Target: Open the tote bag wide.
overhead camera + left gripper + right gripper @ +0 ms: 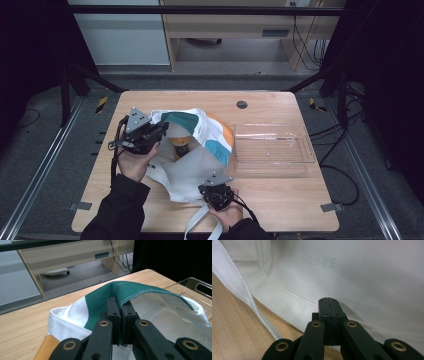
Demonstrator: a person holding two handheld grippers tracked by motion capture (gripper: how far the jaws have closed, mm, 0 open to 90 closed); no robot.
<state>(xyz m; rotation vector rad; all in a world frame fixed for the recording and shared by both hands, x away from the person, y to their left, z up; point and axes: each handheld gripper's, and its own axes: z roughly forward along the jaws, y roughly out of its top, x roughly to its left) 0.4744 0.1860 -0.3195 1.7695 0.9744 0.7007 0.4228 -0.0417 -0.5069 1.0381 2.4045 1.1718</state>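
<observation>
Pale wood tabletop [280, 200] carries a white canvas bag [192, 167] with green, teal and orange panels, lying left of centre toward the near edge. Faint mirrored lettering on its cloth reads "HOUSE" [318, 262]. The left gripper [119, 305] has its jaws pinched on the bag's green rim. The right gripper [329, 300] is pressed closed on the bag's white seam. A clear plastic tray [300, 160] sits by the right edge.

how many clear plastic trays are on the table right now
1. The clear plastic tray sits on the table to the right of the tote bag, apart from both claws. Anything under the bag would be hidden.
</observation>
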